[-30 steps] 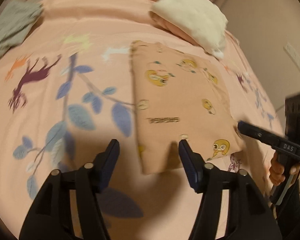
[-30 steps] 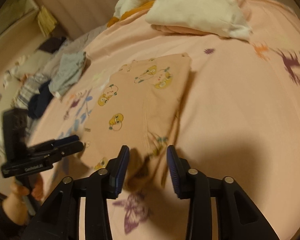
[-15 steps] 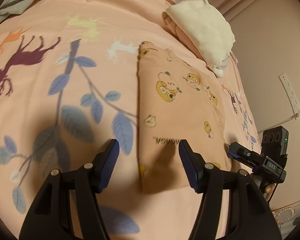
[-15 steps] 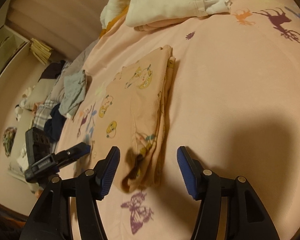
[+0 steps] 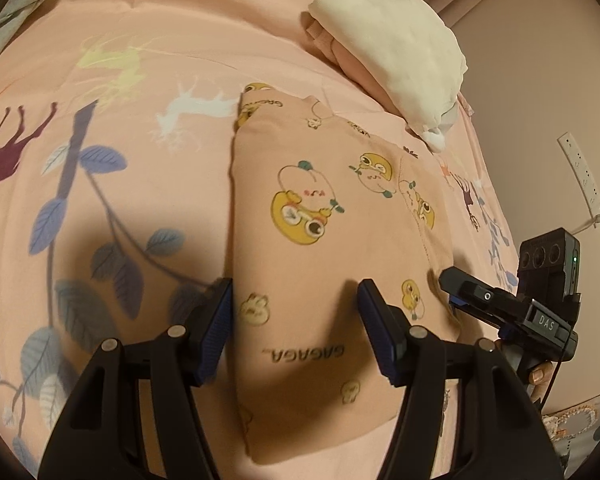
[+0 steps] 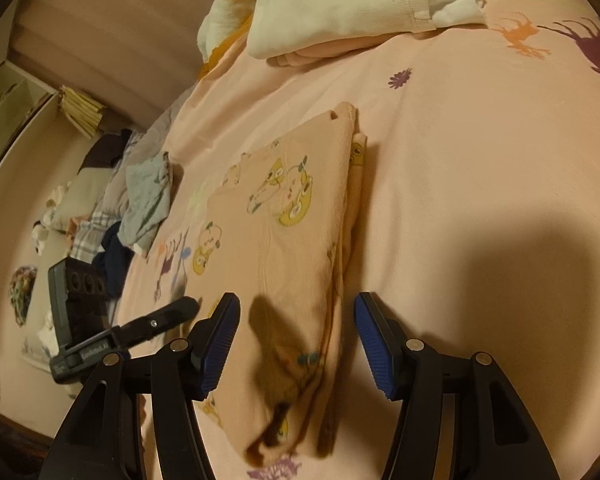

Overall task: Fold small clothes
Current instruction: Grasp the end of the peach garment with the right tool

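Pink bedsheet (image 5: 148, 40) bears folded garment (image 5: 324, 240), near end shadowed beneath both gaping hand-held grippers (image 5: 296, 332) (image 6: 296, 336).

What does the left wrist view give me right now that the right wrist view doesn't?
Only the left wrist view shows the garment's GAGAGA print and the wall power strip. Only the right wrist view shows the garment's stacked folded edge and the unfolded clothes pile. Both show the peach cartoon-print garment, the white folded stack, and both grippers, left and right, open.
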Demonstrator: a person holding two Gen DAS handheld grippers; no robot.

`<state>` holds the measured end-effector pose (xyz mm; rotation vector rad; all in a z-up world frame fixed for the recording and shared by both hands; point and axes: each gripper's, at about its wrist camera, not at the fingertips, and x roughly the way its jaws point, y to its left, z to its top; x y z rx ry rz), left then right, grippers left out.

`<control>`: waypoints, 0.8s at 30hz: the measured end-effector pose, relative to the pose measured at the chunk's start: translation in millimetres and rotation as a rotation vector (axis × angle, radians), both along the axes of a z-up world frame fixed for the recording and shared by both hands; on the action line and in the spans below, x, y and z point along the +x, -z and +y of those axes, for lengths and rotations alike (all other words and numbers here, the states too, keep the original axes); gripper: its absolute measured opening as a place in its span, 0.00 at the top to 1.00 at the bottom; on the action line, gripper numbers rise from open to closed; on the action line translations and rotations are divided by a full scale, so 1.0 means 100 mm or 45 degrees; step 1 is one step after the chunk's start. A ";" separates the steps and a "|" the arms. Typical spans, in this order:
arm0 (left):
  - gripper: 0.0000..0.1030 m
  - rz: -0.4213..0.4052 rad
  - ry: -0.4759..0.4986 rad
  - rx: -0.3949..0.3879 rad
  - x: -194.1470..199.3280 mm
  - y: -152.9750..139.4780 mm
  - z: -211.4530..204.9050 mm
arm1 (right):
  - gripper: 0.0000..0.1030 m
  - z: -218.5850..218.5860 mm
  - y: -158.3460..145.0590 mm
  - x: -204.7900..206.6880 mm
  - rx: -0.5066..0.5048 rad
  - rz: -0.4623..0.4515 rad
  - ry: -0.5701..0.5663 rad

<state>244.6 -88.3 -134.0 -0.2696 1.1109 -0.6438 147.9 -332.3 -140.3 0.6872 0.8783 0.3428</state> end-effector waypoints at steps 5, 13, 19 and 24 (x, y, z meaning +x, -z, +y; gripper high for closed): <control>0.40 -0.010 0.010 0.007 0.06 0.01 -0.05 | 0.43 0.03 -0.01 0.09 -0.013 -0.008 -0.013; 0.40 -0.021 0.015 0.012 0.13 0.02 -0.12 | 0.43 0.06 -0.01 0.18 -0.041 -0.017 -0.026; 0.38 -0.023 0.018 0.017 0.16 0.03 -0.16 | 0.43 0.07 -0.02 0.23 -0.055 -0.020 -0.034; 0.37 -0.027 0.021 0.026 0.19 0.04 -0.20 | 0.43 0.08 -0.03 0.27 -0.066 -0.024 -0.036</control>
